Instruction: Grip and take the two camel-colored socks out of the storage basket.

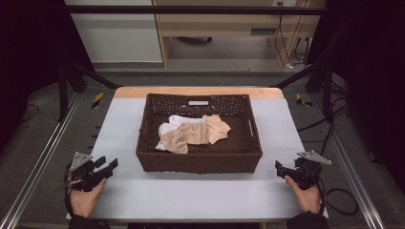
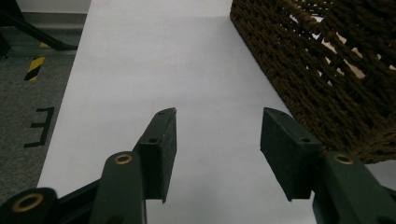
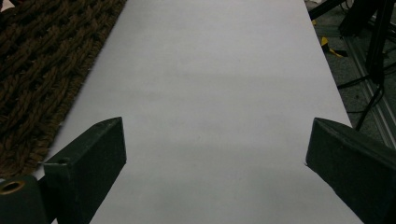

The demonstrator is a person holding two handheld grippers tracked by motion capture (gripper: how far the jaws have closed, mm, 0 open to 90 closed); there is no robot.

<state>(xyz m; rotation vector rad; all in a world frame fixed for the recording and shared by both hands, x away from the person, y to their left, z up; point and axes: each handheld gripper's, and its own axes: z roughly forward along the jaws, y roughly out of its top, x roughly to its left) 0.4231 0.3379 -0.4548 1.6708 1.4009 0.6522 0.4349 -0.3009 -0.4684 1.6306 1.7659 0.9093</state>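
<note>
A dark brown woven basket [image 1: 198,160] stands in the middle of the white table [image 1: 124,124]. Inside it lie tan and white socks [image 1: 193,132] in a loose heap. My left gripper [image 1: 106,167] rests at the table's front left, held by a hand, its jaws open with nothing between them; in the left gripper view [image 2: 217,140] the basket wall [image 2: 327,79] is just to the right. My right gripper [image 1: 278,166] sits at the front right, jaws wide open and empty; in the right gripper view [image 3: 215,154] the basket wall [image 3: 37,70] is at the left.
Metal frame rails [image 1: 38,152] run along both sides of the table. Cables [image 1: 341,200] lie on the floor at the right. Yellow-black tape marks [image 1: 97,99] sit near the far corners. A wooden cabinet [image 1: 229,24] stands behind.
</note>
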